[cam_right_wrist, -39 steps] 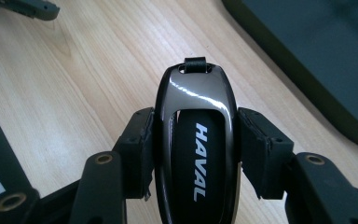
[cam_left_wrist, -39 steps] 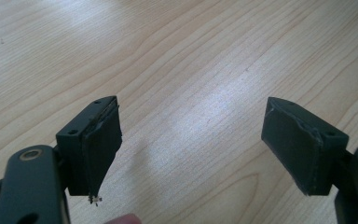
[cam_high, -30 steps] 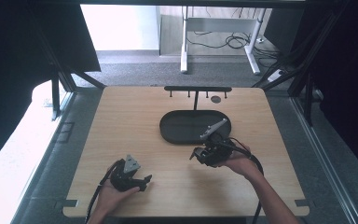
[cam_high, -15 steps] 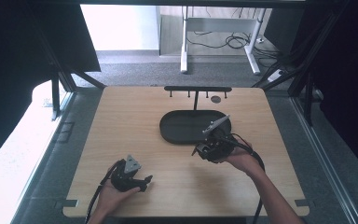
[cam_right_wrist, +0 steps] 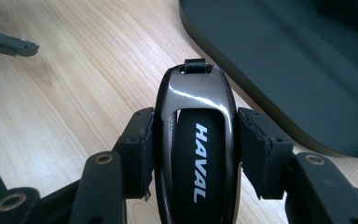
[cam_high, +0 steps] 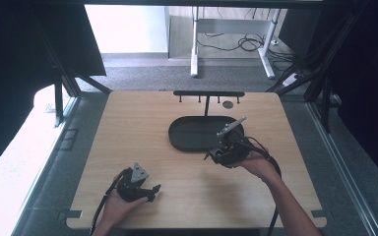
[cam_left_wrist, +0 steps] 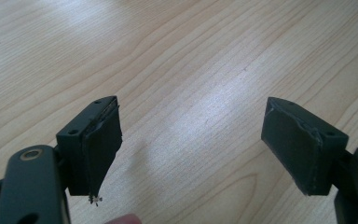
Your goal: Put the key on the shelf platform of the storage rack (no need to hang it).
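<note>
A glossy black car key fob (cam_right_wrist: 198, 158) marked HAVAL stands upright between my right gripper's (cam_right_wrist: 196, 135) pads, which press on both its sides. In the high view that right gripper (cam_high: 211, 156) hovers at the near rim of the black oval tray (cam_high: 187, 135), with the fob too small to make out. My left gripper (cam_high: 152, 191) rests in a hand near the table's front edge. Seen close, the left gripper (cam_left_wrist: 191, 135) is open, with bare wood between its pads.
A black rack with small hooks (cam_high: 208, 93) stands behind the tray, and a small dark disc (cam_high: 228, 104) lies beside its post. The tray's rim (cam_right_wrist: 242, 79) runs close to the right of the fob. A grey part (cam_right_wrist: 9, 44) shows far off on the table.
My right gripper has edged slightly toward the tray with the key fob still in it. The left gripper has stayed where it was.
</note>
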Demonstrator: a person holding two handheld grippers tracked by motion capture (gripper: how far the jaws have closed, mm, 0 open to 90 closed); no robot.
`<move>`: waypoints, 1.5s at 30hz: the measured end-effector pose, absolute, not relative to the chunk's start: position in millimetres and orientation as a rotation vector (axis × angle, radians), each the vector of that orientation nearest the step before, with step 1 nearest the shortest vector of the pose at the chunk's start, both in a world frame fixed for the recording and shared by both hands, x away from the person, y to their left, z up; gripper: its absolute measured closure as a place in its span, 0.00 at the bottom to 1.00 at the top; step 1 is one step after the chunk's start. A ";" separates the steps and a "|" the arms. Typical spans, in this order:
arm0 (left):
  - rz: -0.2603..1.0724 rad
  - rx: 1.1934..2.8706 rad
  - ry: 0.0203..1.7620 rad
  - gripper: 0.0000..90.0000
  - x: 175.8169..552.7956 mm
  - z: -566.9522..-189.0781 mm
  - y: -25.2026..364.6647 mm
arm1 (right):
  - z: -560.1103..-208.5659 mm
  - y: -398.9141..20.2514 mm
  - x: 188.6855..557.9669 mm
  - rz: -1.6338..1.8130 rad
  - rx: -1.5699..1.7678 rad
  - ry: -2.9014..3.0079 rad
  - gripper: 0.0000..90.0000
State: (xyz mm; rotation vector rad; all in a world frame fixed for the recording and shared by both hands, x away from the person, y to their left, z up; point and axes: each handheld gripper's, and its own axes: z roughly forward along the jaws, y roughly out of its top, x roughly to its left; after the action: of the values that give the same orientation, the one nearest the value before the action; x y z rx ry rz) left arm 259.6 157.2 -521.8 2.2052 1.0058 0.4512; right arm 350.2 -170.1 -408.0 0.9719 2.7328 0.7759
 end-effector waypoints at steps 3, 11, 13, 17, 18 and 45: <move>0.449 2.207 1.004 0.23 259.8 -522.1 156.8 | -406.8 -171.8 352.2 0.779 0.978 2.727 0.55; 0.450 2.207 1.005 0.23 259.7 -522.0 156.7 | -404.6 -176.1 357.0 0.778 1.003 2.708 0.55; 0.449 2.208 1.006 0.23 259.5 -522.2 156.2 | -403.0 -177.9 359.0 0.783 1.008 2.702 0.55; 0.449 2.212 1.001 0.23 259.6 -522.0 156.0 | -400.7 -179.4 361.5 0.781 1.016 2.692 0.55; 0.449 2.212 1.001 0.23 259.6 -522.0 156.0 | -400.7 -179.4 361.5 0.781 1.016 2.692 0.55; 0.451 2.201 1.004 0.23 259.9 -519.6 156.5 | -403.3 -175.9 413.2 0.731 1.095 2.683 0.55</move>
State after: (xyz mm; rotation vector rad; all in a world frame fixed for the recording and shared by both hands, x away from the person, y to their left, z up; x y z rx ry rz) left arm 259.9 156.5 -519.6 2.2009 1.0045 0.4510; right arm 413.2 -175.9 -403.3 1.0950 2.6828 0.7307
